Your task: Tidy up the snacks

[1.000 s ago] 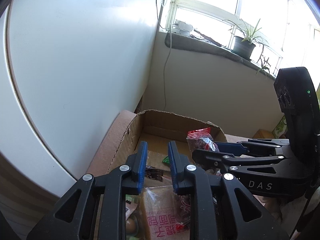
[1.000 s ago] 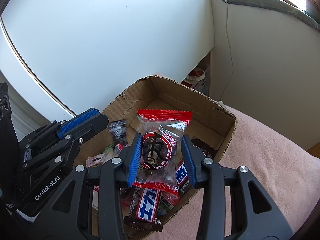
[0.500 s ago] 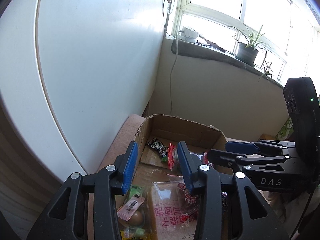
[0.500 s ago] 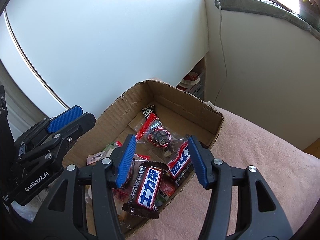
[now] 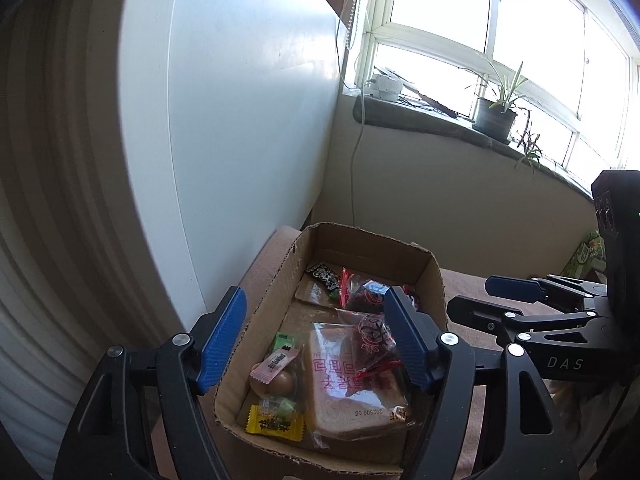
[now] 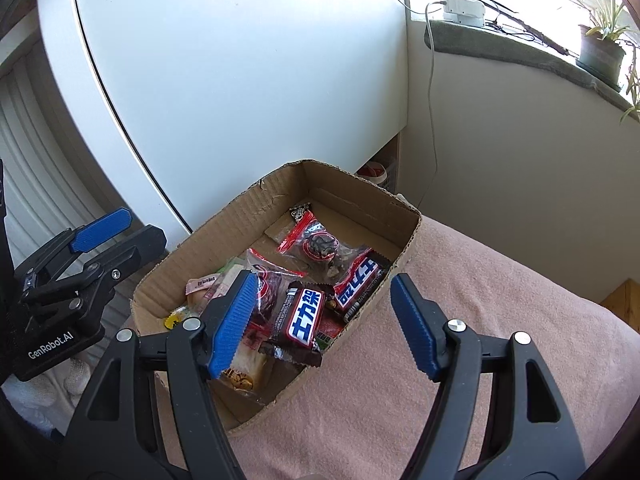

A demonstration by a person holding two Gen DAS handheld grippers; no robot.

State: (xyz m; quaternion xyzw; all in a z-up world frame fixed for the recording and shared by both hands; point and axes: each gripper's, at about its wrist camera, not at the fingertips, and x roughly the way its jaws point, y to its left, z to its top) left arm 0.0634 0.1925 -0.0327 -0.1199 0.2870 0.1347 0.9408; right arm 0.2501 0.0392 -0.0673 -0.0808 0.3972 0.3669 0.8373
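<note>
A cardboard box (image 5: 434, 280) (image 6: 408, 236) holds several snacks. In the left wrist view a wrapped bread slice (image 5: 352, 384), a yellow candy (image 5: 276, 424) and a red-edged clear packet (image 5: 360, 288) lie in it. In the right wrist view two chocolate bars (image 6: 304, 316) (image 6: 358, 284) and the same red-edged packet (image 6: 316, 240) lie in it. My left gripper (image 5: 316, 336) is open and empty above the box. My right gripper (image 6: 324, 320) is open and empty above the box's near right side. Each gripper shows in the other's view (image 6: 100, 236) (image 5: 516, 292).
The box sits on a pink cloth-covered surface (image 6: 480, 300). A white cabinet panel (image 6: 240, 80) stands right behind the box. A windowsill with a potted plant (image 5: 496, 116) and a hanging cable (image 5: 354, 160) are further back.
My right gripper opened and dropped the red-edged packet into the box. My left gripper opened wide. Both pulled back and up from the box.
</note>
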